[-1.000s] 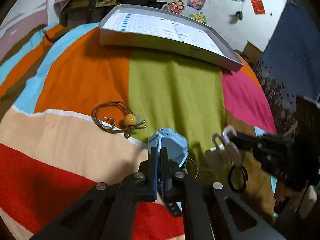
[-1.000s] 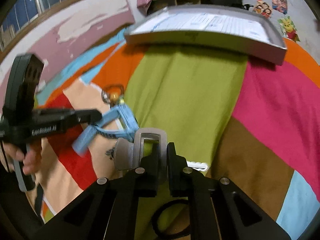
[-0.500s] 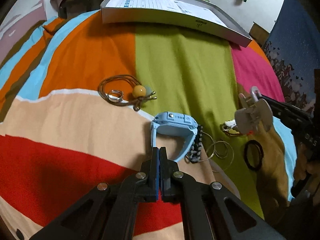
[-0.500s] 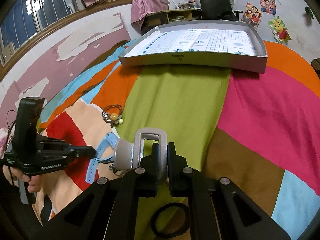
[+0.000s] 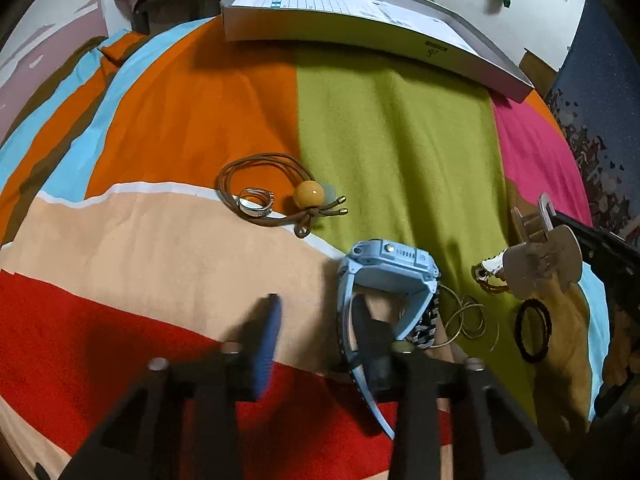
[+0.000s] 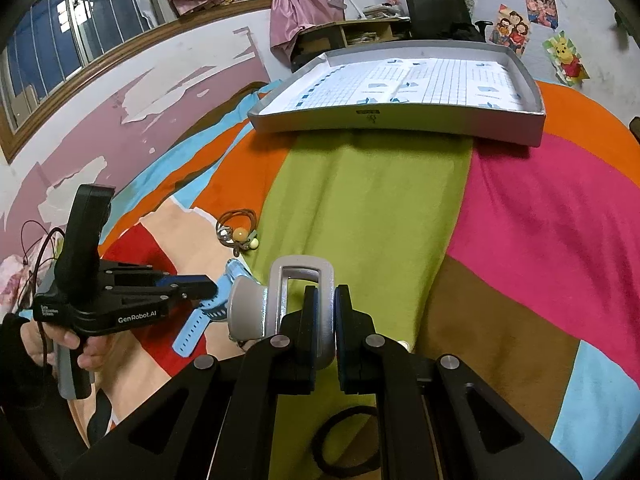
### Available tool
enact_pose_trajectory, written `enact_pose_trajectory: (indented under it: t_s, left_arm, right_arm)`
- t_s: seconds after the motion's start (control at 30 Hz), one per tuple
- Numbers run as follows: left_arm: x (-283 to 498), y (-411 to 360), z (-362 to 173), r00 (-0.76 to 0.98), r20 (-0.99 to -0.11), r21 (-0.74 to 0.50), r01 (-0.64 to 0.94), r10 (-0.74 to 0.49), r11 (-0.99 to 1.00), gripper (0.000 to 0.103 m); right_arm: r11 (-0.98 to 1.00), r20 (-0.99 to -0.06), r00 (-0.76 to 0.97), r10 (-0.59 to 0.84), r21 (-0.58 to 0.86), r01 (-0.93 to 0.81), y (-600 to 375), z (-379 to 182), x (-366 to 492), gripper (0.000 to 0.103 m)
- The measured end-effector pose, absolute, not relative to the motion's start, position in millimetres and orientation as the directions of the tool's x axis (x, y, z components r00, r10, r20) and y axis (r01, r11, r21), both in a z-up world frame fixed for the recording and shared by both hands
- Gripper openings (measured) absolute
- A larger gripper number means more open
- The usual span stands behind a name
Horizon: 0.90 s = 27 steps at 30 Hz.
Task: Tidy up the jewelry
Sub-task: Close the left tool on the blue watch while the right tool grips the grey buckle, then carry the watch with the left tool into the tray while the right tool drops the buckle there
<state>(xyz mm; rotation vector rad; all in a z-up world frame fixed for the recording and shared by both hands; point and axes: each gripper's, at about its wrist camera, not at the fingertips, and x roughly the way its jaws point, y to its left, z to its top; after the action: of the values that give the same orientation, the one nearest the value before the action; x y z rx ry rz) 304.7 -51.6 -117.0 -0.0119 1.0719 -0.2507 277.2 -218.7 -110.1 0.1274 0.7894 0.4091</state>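
Left wrist view, L to R: brown cord point(image 5: 262, 168) w/ amber bead point(image 5: 308, 195) lies looped on the bedspread point(image 5: 192, 104) where orange meets beige; a silver ring point(image 5: 256, 205) sits inside the loop. Next, blue watch point(image 5: 390, 270) stands on its side at the beige/green border, strap trailing down toward the camera. Left gripper point(image 5: 316, 308) is just over it, jaws spread and opening; its right finger sits inside the strap loop, the left one blurred and clear of the watch, so nothing is pinched. A braided b/w band point(image 5: 426, 330) touches the watch's right side, thin wire hoops point(image 5: 470, 320) just beside that. Further R, a small white/gold piece point(image 5: 490, 270), partly hidden, can't tell what. Grey hair clip point(image 5: 540, 258) hangs above it in the right gripper, black hair tie point(image 5: 534, 330) below on brown fabric. Grey tray point(image 5: 360, 34) at the far edge, well apart from all.

Right wrist view, L to R: hand point(image 6: 60, 344) grips the left gripper point(image 6: 208, 286) handle, tips at the watch point(image 6: 216, 308). Cord and bead point(image 6: 238, 228) beyond. Right gripper point(image 6: 326, 312) jaws pressed on the clip point(image 6: 280, 300), held off the bed. Hair tie point(image 6: 346, 440) under the gripper. Tray point(image 6: 400, 120) far end, paper-lined.
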Motion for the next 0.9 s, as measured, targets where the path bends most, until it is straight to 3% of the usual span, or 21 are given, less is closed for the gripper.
enact_pose_trajectory:
  t_s: [0.13,0.23,0.6,0.9]
  left_arm:
    - [309,-55,-122,0.443,-0.863,-0.154,0.223,-0.241,0.963,0.035]
    - [315,-57,-127,0.408,-0.873,-0.185,0.229,-0.267,0.956,0.005]
    - [315,-52,-88,0.447,-0.844,-0.262,0.14,-0.297,0.955,0.004]
    - [379,-68,-1,0.676,-0.706,-0.247,0.044,-0.21,0.968,0.004]
  right_arm:
    - [0.914,-0.667,0.626,0.404,0.264,-0.309,-217,-111,277,0.007]
    - [0.915,-0.67,0.625,0.401,0.26,-0.308,-215,-112,277,0.007]
    - [0.921,-0.632,0.672,0.386,0.311,-0.236,-228,-113,282,0.007]
    - [0.935,-0.429,0.861,0.274,0.329,-0.134,-256,-66,308,0.007]
